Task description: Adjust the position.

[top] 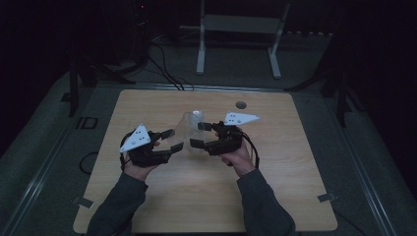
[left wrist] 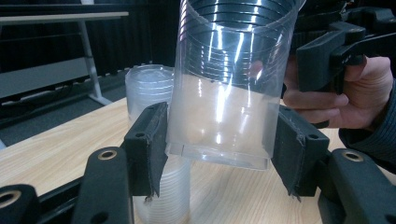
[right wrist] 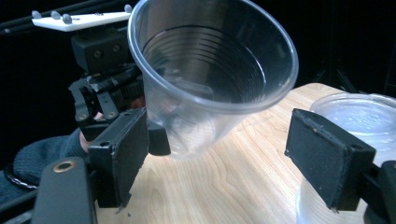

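Note:
A clear ribbed plastic cup (top: 186,132) is held off the wooden table (top: 275,187), tilted, between the two grippers. My left gripper (top: 172,140) is shut on the cup's lower part. In the left gripper view both pads press the cup (left wrist: 229,93) near its base, around the left gripper (left wrist: 219,154). My right gripper (top: 199,135) is open. Seen from the right gripper view, the cup (right wrist: 210,70) opens towards the camera; the right gripper (right wrist: 224,158) straddles it with a wide gap at the right pad. A stack of clear cups (left wrist: 149,93) stands on the table behind.
The stack of cups (right wrist: 359,116) stands close beside my right gripper's outer jaw. A round cable hole (top: 240,104) sits near the table's far edge. Beyond the table stand a white metal frame (top: 241,29) and dark cables on the floor.

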`<action>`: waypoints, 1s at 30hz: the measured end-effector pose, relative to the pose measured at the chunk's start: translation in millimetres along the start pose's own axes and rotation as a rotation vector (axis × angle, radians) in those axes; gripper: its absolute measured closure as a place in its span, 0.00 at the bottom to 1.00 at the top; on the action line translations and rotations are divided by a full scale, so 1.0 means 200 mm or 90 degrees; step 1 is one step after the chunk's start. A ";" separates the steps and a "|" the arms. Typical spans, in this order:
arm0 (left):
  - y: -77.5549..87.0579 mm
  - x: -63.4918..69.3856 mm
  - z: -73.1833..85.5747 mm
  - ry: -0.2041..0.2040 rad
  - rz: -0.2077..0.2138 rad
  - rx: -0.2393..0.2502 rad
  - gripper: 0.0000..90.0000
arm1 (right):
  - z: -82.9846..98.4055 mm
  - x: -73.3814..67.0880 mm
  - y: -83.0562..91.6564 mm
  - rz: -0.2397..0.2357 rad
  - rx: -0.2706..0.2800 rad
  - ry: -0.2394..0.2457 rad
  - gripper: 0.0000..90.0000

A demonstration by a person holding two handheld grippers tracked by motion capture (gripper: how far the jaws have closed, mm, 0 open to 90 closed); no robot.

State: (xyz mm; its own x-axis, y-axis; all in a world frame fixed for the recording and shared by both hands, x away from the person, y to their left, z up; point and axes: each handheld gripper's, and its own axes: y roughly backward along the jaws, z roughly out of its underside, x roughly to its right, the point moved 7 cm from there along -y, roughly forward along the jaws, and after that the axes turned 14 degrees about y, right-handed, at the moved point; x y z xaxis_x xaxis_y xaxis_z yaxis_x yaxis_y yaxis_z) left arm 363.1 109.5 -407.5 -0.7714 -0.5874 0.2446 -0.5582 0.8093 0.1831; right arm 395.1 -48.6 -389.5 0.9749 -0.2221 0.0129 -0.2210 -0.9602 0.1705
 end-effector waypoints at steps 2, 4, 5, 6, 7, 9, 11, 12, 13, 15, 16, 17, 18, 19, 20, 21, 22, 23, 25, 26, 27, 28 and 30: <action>0.00 0.00 0.00 0.000 0.001 0.000 0.46 | 0.00 0.00 0.00 -0.004 0.006 -0.003 0.23; 0.00 0.00 0.00 0.000 0.002 0.002 0.46 | -0.01 0.00 -0.01 -0.008 0.013 -0.006 0.23; 0.00 0.00 0.00 0.000 0.003 0.001 0.46 | -0.01 0.00 -0.01 -0.010 0.016 -0.010 0.23; 0.00 0.00 0.00 0.000 0.004 0.002 0.46 | -0.01 0.00 -0.01 -0.012 0.018 -0.012 0.23; 0.00 0.01 0.00 0.000 0.004 0.002 0.46 | -0.01 0.00 -0.02 -0.014 0.021 -0.015 0.23; 0.00 0.01 0.00 0.003 0.007 0.003 0.46 | -0.02 0.00 -0.02 -0.018 0.026 -0.019 0.23; 0.00 0.01 0.00 0.002 0.010 0.002 0.46 | -0.02 0.00 -0.02 -0.022 0.033 -0.024 0.23; 0.00 0.01 0.00 0.003 0.011 0.003 0.46 | -0.02 0.00 -0.02 -0.026 0.037 -0.027 0.22; 0.00 0.01 0.00 0.002 0.011 0.002 0.46 | -0.02 0.00 -0.02 -0.029 0.039 -0.029 0.22; -0.01 0.02 0.00 0.002 0.013 0.002 0.46 | -0.03 0.00 -0.02 -0.034 0.046 -0.036 0.22; -0.01 0.02 0.00 0.001 0.014 0.001 0.46 | -0.03 0.00 -0.02 -0.037 0.050 -0.040 0.22; -0.01 0.02 0.00 0.001 0.015 0.000 0.46 | -0.03 0.00 -0.03 -0.039 0.053 -0.041 0.22; -0.01 0.02 0.00 0.000 0.016 -0.001 0.46 | -0.03 0.00 -0.03 -0.042 0.055 -0.043 0.21; -0.01 0.02 0.00 0.000 0.018 0.000 0.46 | -0.03 0.00 -0.03 -0.047 0.059 -0.046 0.21; -0.01 0.02 0.00 0.000 0.018 -0.001 0.46 | -0.03 0.00 -0.03 -0.050 0.062 -0.048 0.21; -0.01 0.03 0.00 0.001 0.020 -0.001 0.46 | -0.03 0.00 -0.03 -0.052 0.064 -0.048 0.21; -0.02 0.03 0.01 0.000 0.020 -0.001 0.46 | -0.04 -0.01 -0.03 -0.054 0.066 -0.050 0.21; -0.02 0.03 0.01 0.001 0.021 -0.001 0.46 | -0.04 -0.01 -0.03 -0.057 0.069 -0.052 0.21; -0.02 0.03 0.01 0.000 0.023 -0.001 0.46 | -0.04 -0.01 -0.04 -0.061 0.071 -0.055 0.21; -0.02 0.03 0.01 0.000 0.024 -0.003 0.46 | -0.04 -0.01 -0.04 -0.062 0.072 -0.055 0.21; -0.02 0.04 0.01 -0.001 0.025 -0.003 0.46 | -0.04 -0.01 -0.04 -0.064 0.072 -0.055 0.21; -0.02 0.04 0.01 0.000 0.026 -0.004 0.46 | -0.04 -0.01 -0.05 -0.064 0.073 -0.055 0.21; -0.03 0.04 0.01 -0.001 0.026 -0.005 0.46 | -0.04 -0.01 -0.05 -0.062 0.072 -0.055 0.22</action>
State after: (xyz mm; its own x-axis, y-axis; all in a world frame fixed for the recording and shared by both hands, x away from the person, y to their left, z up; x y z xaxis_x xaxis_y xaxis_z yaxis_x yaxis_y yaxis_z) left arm 359.5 100.7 -408.7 -0.7945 -0.5533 0.2501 -0.5233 0.8329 0.1803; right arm 394.7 -36.9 -383.6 0.9871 -0.1365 -0.0835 -0.1322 -0.9897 0.0544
